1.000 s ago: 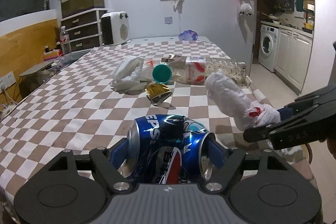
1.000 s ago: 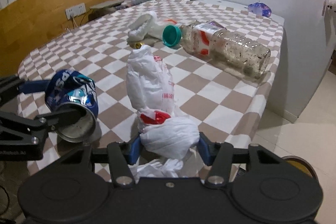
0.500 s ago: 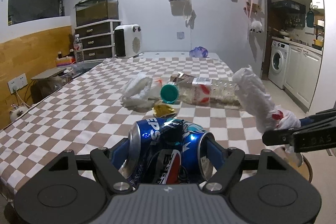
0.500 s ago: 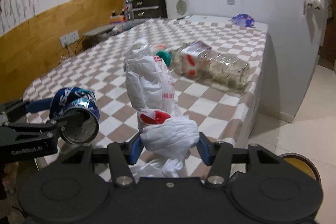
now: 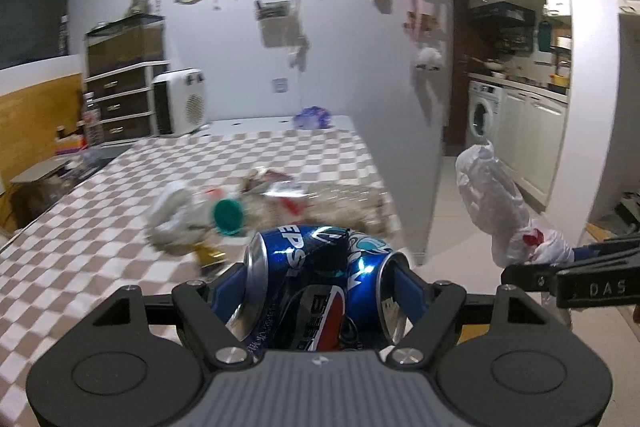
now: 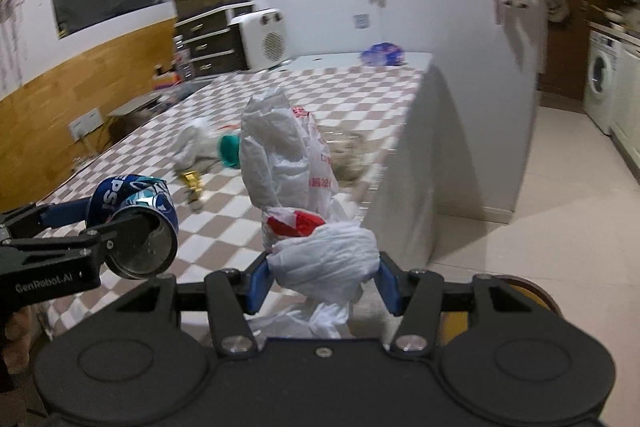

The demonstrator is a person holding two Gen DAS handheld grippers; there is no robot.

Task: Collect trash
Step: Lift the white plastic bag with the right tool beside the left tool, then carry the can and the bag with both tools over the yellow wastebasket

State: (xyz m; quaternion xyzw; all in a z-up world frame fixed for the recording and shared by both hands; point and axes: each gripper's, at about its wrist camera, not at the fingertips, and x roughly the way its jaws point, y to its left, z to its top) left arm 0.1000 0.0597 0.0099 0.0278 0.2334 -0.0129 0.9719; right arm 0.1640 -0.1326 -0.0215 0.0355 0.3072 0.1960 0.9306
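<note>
Crushed Pepsi can [image 5: 316, 283] clamped endwise in left gripper [image 5: 320, 287]; knotted white plastic bag [image 6: 320, 251] pinched at knot by right gripper [image 6: 322, 281], both clear of table [image 6: 132, 167], likely bin-bound

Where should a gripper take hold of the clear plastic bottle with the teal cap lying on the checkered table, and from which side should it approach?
Grip the clear plastic bottle across its round body, probably best just behind the teal cap, coming down from above. It lies on its side on the checkered table, so its curved flanks face the fingers, though blur hides finer detail.
</note>
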